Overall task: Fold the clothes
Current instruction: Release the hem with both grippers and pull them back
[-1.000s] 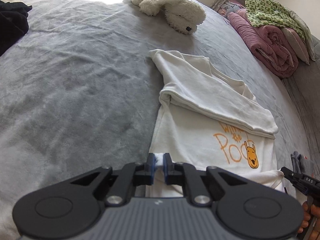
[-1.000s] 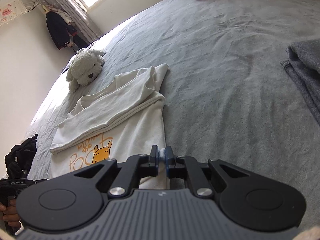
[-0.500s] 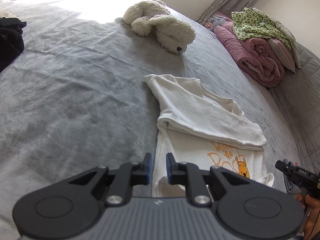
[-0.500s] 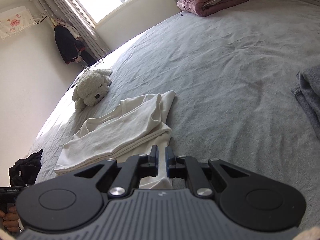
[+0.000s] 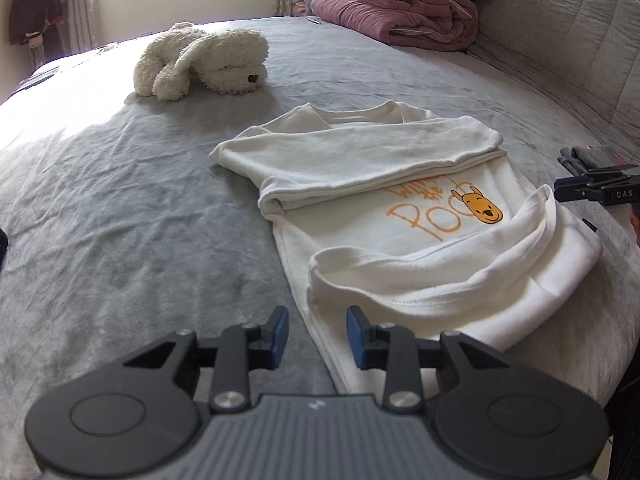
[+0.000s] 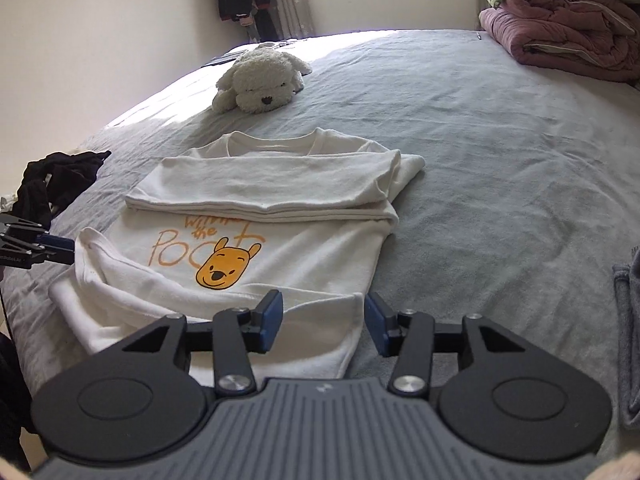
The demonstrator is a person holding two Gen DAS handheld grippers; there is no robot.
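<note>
Both my grippers released, nothing held: left gripper [image 5: 316,336] and right gripper [image 6: 323,322] jaws spread over the near hem corners of the white shirt [image 6: 280,256]. Shirt lies mid-bed on the grey blanket [image 6: 480,160], sleeves folded across, hem flipped up. Plush dog [image 6: 260,80] toward the far edge.

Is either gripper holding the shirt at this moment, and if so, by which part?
Nothing is held. The left gripper and right gripper are both open over the bottom hem of the white shirt, which lies on the bed.
</note>
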